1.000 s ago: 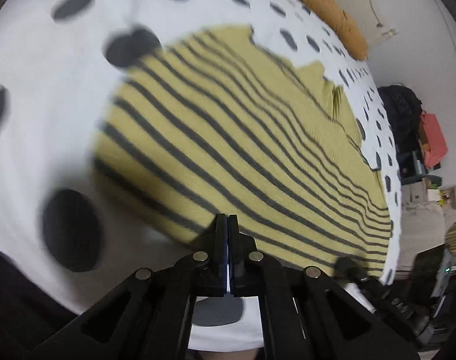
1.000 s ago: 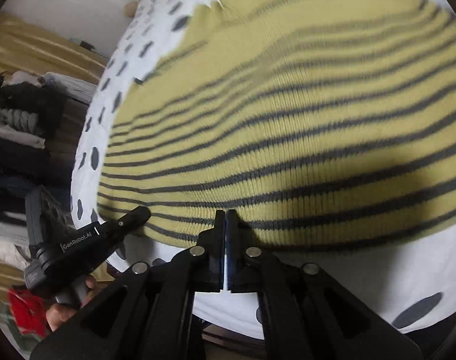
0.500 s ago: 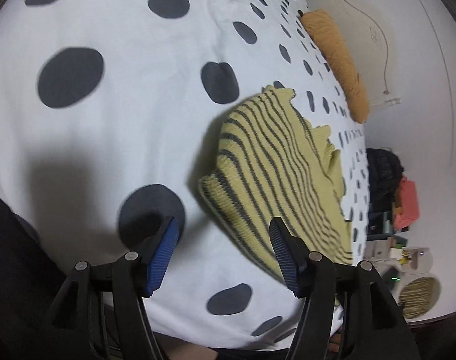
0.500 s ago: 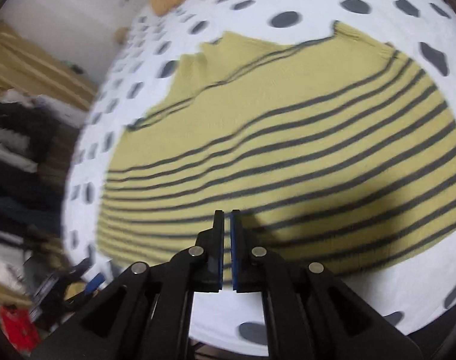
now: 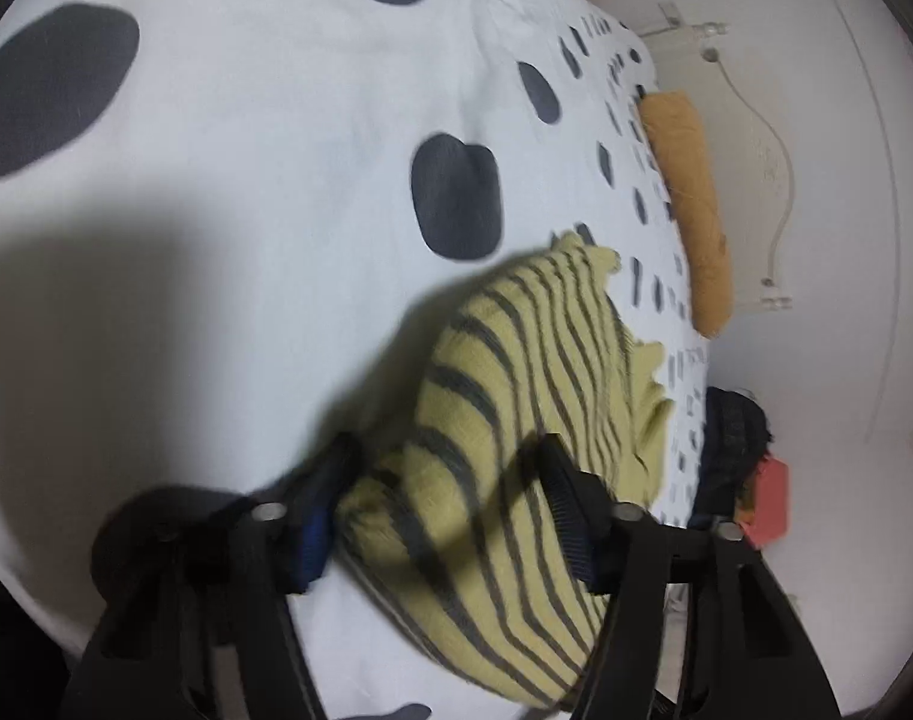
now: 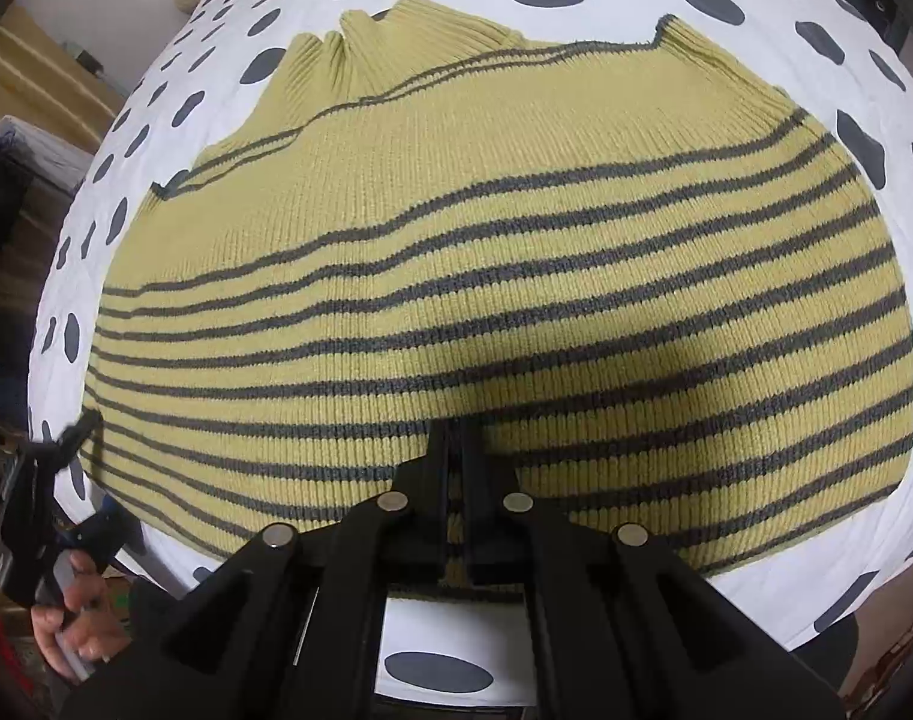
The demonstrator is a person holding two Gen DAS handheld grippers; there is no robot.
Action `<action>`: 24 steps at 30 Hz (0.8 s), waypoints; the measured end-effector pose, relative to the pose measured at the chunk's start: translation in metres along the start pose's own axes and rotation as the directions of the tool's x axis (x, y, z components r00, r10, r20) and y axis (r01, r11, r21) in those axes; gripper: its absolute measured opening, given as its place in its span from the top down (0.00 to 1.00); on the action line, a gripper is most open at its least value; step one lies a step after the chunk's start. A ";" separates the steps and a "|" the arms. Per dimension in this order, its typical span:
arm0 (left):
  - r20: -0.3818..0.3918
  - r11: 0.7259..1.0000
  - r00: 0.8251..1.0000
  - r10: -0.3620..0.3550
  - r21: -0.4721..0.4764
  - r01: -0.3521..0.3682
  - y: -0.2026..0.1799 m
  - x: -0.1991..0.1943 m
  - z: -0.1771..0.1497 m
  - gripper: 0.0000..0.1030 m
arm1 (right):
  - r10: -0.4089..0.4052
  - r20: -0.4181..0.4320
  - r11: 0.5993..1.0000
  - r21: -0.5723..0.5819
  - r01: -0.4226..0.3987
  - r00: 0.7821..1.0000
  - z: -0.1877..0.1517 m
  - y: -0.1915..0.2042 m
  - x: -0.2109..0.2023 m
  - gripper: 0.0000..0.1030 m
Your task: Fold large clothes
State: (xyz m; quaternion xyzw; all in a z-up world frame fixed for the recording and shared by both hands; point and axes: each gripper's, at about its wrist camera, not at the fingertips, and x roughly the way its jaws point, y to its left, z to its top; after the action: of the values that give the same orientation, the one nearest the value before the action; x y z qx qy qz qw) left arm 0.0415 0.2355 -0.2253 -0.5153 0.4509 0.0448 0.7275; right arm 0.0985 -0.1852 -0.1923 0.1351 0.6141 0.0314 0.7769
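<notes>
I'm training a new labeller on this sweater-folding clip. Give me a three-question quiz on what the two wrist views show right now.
1. True or false: the right tongs stand wide open over the sweater.
2. What lies between the fingers of the left tongs? A) a towel B) a corner of the sweater C) nothing
3. Fill in: the sheet under the sweater is white with dark ____.

Key:
1. False: they are shut, over the near hem.
2. B. The left tongs have just been closing, and their jaws stand apart with the corner between them.
3. Spots.
</notes>
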 end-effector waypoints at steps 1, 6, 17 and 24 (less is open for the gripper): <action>0.001 1.000 1.000 0.007 0.012 -0.007 -0.003 0.000 0.002 0.71 | 0.002 0.002 1.000 -0.002 -0.002 1.000 0.001 0.003 -0.002 0.96; 0.000 0.999 0.999 -0.036 0.020 0.036 -0.001 -0.008 0.000 0.73 | 0.148 0.037 0.988 -0.050 -0.146 0.988 0.018 0.038 -0.024 0.95; 0.005 0.985 0.992 -0.129 -0.112 0.129 0.025 -0.022 -0.025 0.23 | -0.035 -0.058 0.984 -0.177 0.024 0.998 0.055 0.099 0.037 0.60; 0.003 0.995 0.996 -0.090 -0.038 0.090 0.003 0.003 -0.022 0.29 | 0.111 -0.030 0.988 -0.106 -0.114 0.993 0.055 0.096 0.019 0.60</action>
State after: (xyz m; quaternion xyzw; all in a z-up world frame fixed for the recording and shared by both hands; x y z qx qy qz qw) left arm 0.0283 0.2180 -0.2309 -0.5488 0.4258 0.0211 0.7191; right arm 0.1678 -0.0981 -0.1748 0.1273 0.6124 0.1099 0.7725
